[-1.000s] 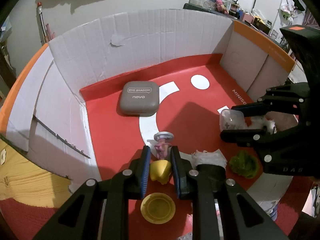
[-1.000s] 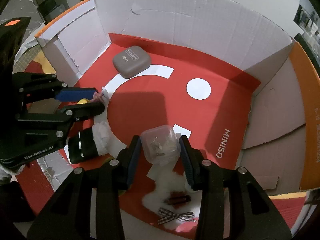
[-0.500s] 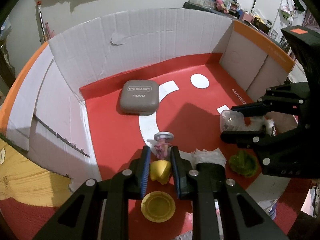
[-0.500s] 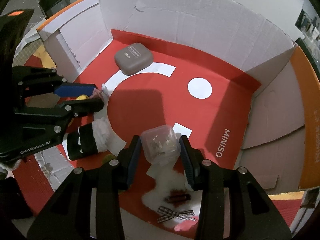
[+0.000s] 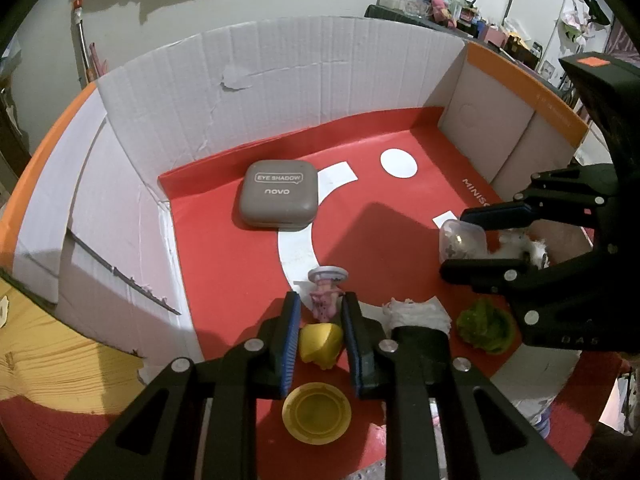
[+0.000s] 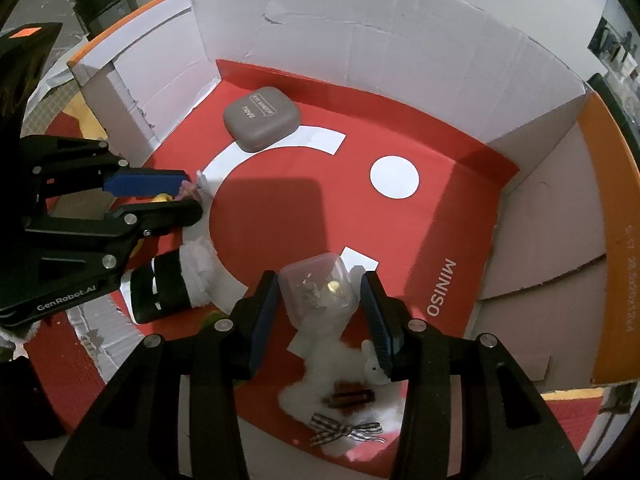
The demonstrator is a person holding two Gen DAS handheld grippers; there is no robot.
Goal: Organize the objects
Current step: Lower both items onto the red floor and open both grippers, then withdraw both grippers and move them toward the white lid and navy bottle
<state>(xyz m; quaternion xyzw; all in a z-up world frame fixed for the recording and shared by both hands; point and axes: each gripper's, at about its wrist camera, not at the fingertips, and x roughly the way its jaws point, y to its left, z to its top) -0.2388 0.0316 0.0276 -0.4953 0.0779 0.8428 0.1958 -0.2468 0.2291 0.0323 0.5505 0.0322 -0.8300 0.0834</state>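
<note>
Clear plastic box (image 6: 318, 292) w/ small bits inside sits on the red floor of the cardboard tray (image 5: 320, 76), near-right, between the fingers of the right gripper (image 6: 320, 282). Its jaws have just been opening and now stand slightly spread, w/ a gap beside the box. At near-centre, the left gripper (image 5: 320, 300) pinches a pink-and-yellow figurine (image 5: 325, 306), jaws just starting to ease open; grey eye-shadow case (image 5: 279, 200) lies far-left, yellow lid (image 5: 317, 414) nearest, under that gripper.
</note>
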